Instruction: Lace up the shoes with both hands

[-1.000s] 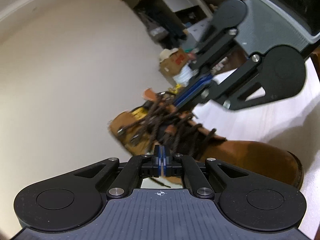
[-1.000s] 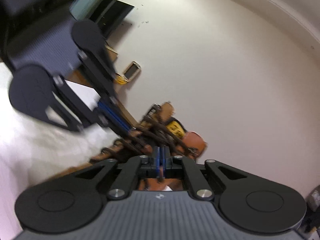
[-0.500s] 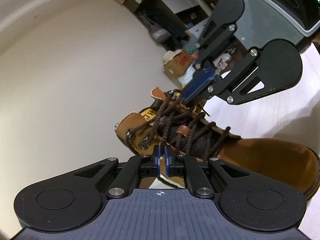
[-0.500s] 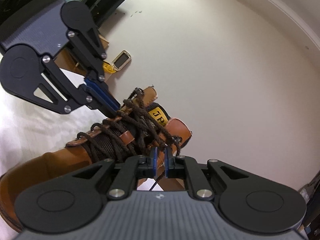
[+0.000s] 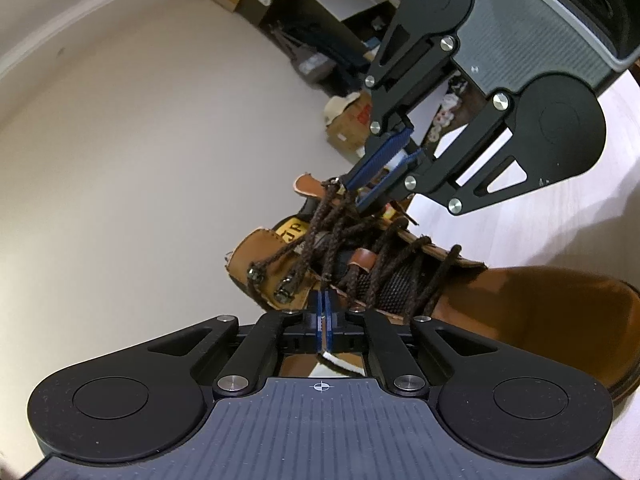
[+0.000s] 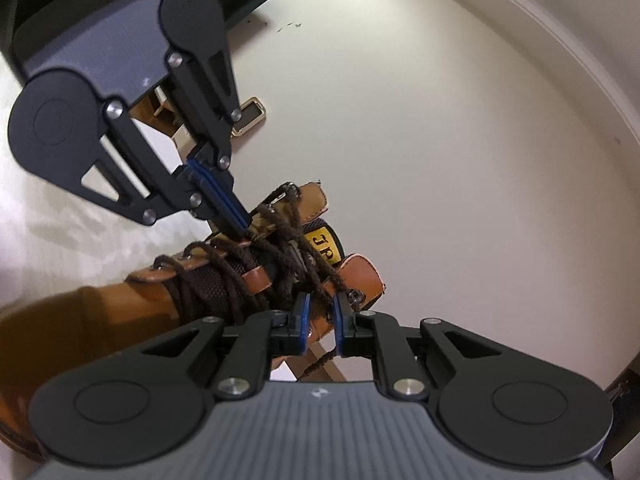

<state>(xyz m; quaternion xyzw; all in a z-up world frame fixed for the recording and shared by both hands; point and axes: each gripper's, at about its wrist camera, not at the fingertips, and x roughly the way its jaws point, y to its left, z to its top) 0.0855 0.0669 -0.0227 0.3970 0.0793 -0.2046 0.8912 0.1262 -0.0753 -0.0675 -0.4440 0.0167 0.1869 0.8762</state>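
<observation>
A tan leather boot (image 5: pixel 520 304) with dark brown laces (image 5: pixel 332 232) lies on a white table (image 5: pixel 520 232); it also shows in the right wrist view (image 6: pixel 80 320). My left gripper (image 5: pixel 322 300) is shut on a lace strand at the near side of the boot's collar; it appears in the right wrist view (image 6: pixel 240 228) with jaws together at the laces. My right gripper (image 6: pixel 320 312) is open, its blue pads on either side of a lace strand by the collar. In the left wrist view the right gripper (image 5: pixel 356 192) has its jaws parted at the top laces.
A pale wall fills the background. Cardboard boxes (image 5: pixel 348 120) and dark shelving (image 5: pixel 320 40) stand behind the table. A small framed object (image 6: pixel 248 116) lies near the table's far edge.
The right gripper has opened, letting its lace strand go slack between the pads. The left gripper opened briefly and has shut on the lace. Both views have steadied near the boot.
</observation>
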